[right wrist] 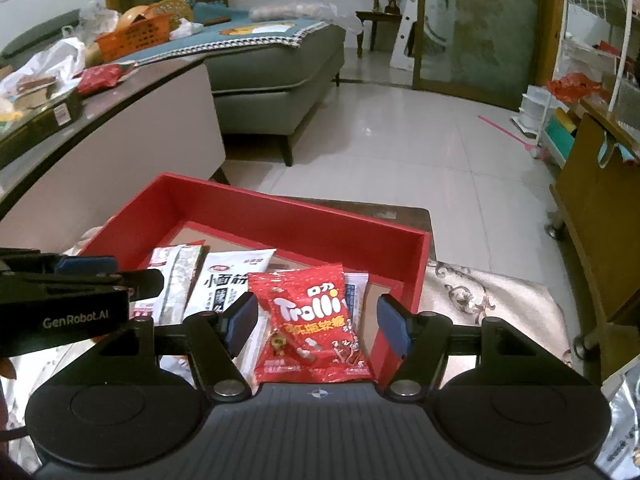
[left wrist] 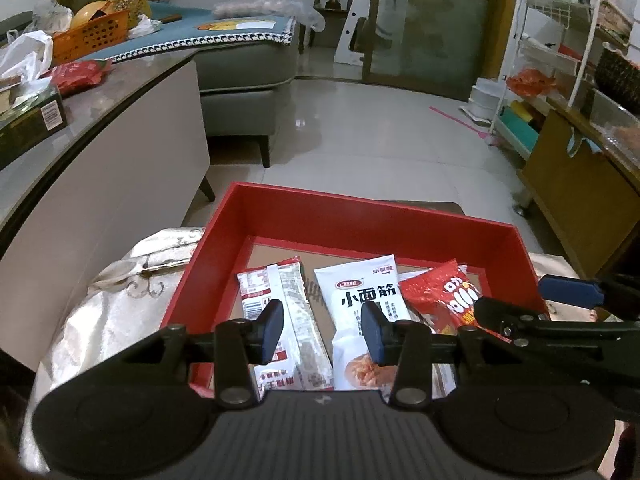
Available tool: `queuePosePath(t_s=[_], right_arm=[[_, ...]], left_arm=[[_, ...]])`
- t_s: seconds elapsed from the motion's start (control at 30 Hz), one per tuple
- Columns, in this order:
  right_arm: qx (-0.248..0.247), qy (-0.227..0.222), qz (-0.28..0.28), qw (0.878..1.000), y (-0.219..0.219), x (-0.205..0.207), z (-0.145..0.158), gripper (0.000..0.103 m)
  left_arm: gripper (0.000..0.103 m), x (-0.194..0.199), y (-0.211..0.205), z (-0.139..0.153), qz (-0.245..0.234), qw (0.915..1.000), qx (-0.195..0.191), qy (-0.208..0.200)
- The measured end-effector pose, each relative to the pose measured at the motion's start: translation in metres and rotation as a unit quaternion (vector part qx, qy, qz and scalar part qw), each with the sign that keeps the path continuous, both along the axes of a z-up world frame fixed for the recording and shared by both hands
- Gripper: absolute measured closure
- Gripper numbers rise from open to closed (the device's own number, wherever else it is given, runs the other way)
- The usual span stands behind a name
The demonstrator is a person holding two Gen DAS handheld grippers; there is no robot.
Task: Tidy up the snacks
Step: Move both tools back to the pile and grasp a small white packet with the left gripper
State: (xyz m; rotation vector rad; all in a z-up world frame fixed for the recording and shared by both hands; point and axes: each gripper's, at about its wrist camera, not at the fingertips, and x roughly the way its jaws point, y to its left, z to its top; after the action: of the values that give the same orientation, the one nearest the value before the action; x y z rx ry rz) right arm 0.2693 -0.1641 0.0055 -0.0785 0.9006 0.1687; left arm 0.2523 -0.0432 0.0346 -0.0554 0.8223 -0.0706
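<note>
Three snack packets were found lying flat inside the shallow red cardboard tray [right wrist: 404,292], side by side, all with their long axes running from the near wall toward the far wall, so basically in line with where both tools were aimed. The red glossy Trolli gummy bag [right wrist: 310,320] was sat on the right, printed top pointed at the far wall, directly below and ahead of the right tool [right wrist: 318,322], so that hand was judged the nearer one for it. The right tool's blue pads were spread wider than the bag, nothing pinched, nothing touched as far as could be told.

The white noodle-snack pouch [left wrist: 362,300] was in the middle and the white-and-silver striped wrapper [left wrist: 280,312] on the left, with the left tool [left wrist: 322,330] hung over the gap between them. That tool was parted too and empty. The Trolli bag was partly overlapping another white packet underneath; what that was couldn't be made out. The tray was resting on a surface covered by a pale embroidered cloth [right wrist: 492,304].
</note>
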Motion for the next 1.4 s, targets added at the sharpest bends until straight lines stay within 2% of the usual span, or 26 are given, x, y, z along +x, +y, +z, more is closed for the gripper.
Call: queuePosePath(t_s=[0.37,0.73,1.07,1.4], right_arm=[[0.006,0.0,0.017,1.0,0.012,-0.03,0.025,0.029],[-0.004,0.025,0.041,0.999,0.029,-0.058,0.022,0.026],[0.001,0.036,0.04,0.999,0.025,-0.083,0.026,0.021],[0.0,0.051,0.059,0.997,0.026,-0.096,0.026,0.02]], left_arm=[[0.062,-0.035,0.004,0.016,-0.022,0.9996,0.011,-0.01],[0.059,-0.063,0.023,0.021,-0.027,0.9994,0.021,-0.007],[0.059,-0.091,0.041,0.018,-0.038,0.9989,0.025,0.012],[0.058,-0.113,0.062,-0.002,-0.045,0.9964,0.033,0.063]])
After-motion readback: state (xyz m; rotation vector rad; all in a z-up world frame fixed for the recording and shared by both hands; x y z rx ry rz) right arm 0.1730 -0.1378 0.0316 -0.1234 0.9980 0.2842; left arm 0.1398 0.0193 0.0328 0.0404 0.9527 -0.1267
